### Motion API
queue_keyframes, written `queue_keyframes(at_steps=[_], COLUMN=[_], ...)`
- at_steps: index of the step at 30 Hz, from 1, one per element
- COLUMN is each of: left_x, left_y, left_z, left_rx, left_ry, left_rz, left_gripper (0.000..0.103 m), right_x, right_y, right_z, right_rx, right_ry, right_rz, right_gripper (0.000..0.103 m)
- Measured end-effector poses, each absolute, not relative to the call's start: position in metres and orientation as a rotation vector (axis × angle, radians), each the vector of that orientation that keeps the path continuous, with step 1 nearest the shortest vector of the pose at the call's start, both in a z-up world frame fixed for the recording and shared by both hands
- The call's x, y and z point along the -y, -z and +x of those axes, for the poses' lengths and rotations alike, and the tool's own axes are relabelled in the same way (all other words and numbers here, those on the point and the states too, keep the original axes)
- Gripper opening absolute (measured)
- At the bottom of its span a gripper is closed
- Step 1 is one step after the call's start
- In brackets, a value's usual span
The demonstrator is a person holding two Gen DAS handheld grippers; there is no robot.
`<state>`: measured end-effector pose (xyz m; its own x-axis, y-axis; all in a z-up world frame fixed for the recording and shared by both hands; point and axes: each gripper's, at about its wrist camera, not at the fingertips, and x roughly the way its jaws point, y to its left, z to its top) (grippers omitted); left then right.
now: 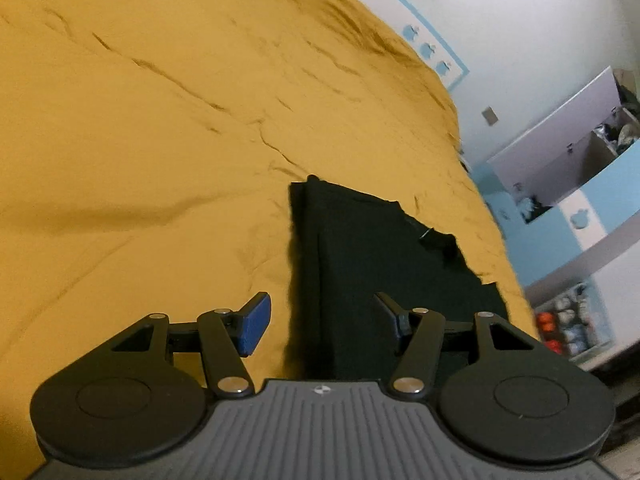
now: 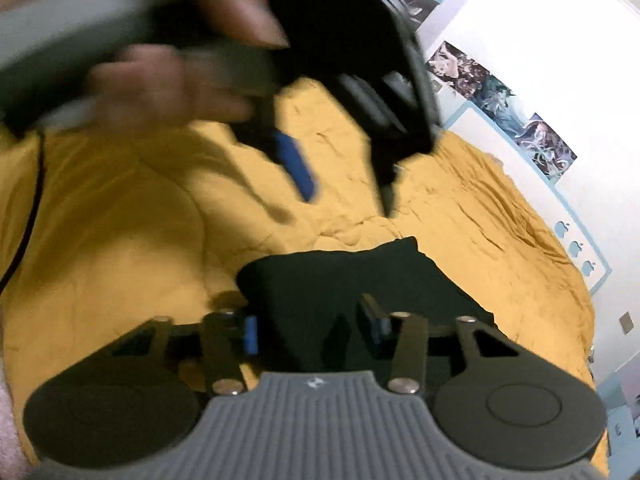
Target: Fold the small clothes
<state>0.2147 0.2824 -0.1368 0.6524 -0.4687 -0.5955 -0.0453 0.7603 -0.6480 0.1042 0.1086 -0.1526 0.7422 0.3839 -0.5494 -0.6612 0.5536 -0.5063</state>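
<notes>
Both grippers' fingers, left (image 1: 322, 320) and right (image 2: 314, 330), spread empty above seemingly folded, soft black garment (image 1: 384, 264) on wrinkled mustard bedspread (image 1: 160, 120).

A rumpled yellow bedspread (image 1: 160, 140) covered the bed before me. Beyond it, posters (image 2: 504, 100) hung on the white wall (image 2: 540, 40), near blue shelves (image 1: 580, 208).

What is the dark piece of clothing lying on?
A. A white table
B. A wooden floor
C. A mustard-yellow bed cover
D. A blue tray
C: the black garment lies folded flat on the wrinkled mustard-yellow bed cover, which surrounds it in both wrist views.
</notes>
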Motion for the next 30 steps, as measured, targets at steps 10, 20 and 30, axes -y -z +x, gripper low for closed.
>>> queue_keyframes(at_steps=[10, 20, 30], left_x=[-0.275, -0.266, -0.266], left_y=[0.190, 0.222, 0.223], left_z=[0.320, 0.368, 0.369], left_rx=[-1.007, -0.996, -0.991], left_ry=[0.345, 0.407, 0.400], left_rz=[-0.780, -0.934, -1.020], left_gripper=[0.067, 0.069, 0.019], right_x=[-0.113, -0.108, -0.099], right_y=[0.152, 0.154, 0.150], right_z=[0.098, 0.111, 0.115], right_rx=[-0.443, -0.483, -0.503], right_ry=[-0.581, -0.593, -0.618], right_rz=[-0.794, -0.708, -0.594], right_gripper=[0.022, 0.008, 0.002])
